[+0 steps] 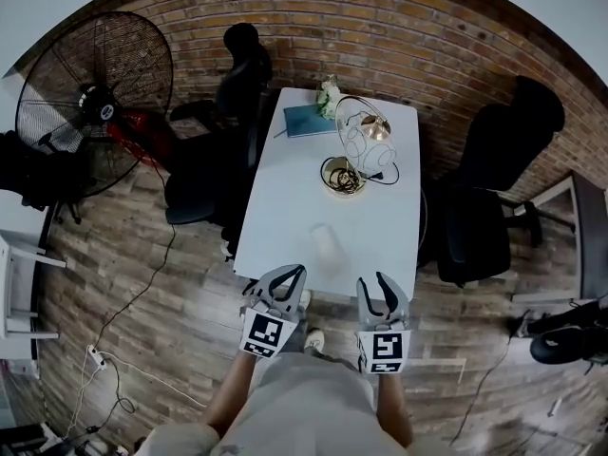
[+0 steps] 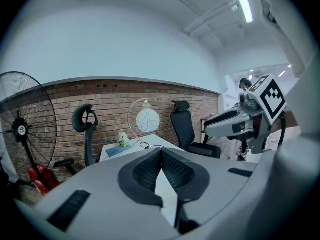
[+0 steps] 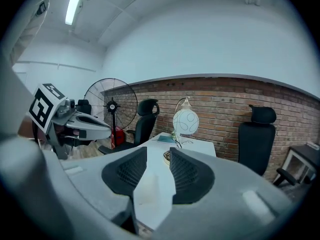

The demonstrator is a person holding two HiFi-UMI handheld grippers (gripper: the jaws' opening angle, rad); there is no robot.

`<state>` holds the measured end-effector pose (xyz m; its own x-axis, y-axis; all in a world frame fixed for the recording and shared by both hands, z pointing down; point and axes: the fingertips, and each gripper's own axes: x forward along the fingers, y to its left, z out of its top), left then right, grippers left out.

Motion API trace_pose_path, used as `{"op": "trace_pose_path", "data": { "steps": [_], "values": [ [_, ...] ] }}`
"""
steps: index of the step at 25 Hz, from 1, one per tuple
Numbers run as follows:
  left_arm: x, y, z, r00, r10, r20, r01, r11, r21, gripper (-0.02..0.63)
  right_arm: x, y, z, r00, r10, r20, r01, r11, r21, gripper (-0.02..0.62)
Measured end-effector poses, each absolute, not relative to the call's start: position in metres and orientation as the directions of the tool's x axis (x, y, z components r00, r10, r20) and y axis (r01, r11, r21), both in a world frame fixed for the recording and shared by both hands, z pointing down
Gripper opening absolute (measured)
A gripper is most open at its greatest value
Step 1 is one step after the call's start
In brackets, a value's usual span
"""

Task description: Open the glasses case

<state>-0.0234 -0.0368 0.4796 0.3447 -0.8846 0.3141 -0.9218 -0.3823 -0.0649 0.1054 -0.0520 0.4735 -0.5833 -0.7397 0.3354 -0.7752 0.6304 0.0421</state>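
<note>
The glasses case (image 1: 325, 242) is a pale, whitish oblong lying on the near part of the white table (image 1: 285, 207), hard to tell from the tabletop. Both grippers hover just off the table's near edge, short of the case. My left gripper (image 1: 296, 272) is to the case's lower left, its fingertips meeting, shut on nothing. My right gripper (image 1: 374, 281) is to the lower right, its jaws a little apart and empty. In the right gripper view the gripper (image 3: 158, 156) frames the tabletop and a faint pale shape (image 3: 151, 183), probably the case. The left gripper (image 2: 161, 153) points along the table.
Farther along the table stand a wire globe lamp (image 1: 366, 136), a coiled cable (image 1: 342, 177), a teal book (image 1: 309, 120) and small flowers (image 1: 329, 93). Black office chairs (image 1: 223, 131) (image 1: 494, 188) flank the table. A standing fan (image 1: 90, 103) is at the left.
</note>
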Motion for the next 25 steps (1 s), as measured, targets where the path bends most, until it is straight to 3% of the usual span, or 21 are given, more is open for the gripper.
{"op": "trace_pose_path", "data": {
  "steps": [25],
  "values": [
    [-0.057, -0.116, 0.576, 0.498, -0.741, 0.451, -0.834, -0.552, 0.013, 0.006, 0.055, -0.107, 0.561, -0.493, -0.689, 0.531, -0.814, 0.581, -0.001, 0.138]
  ]
}}
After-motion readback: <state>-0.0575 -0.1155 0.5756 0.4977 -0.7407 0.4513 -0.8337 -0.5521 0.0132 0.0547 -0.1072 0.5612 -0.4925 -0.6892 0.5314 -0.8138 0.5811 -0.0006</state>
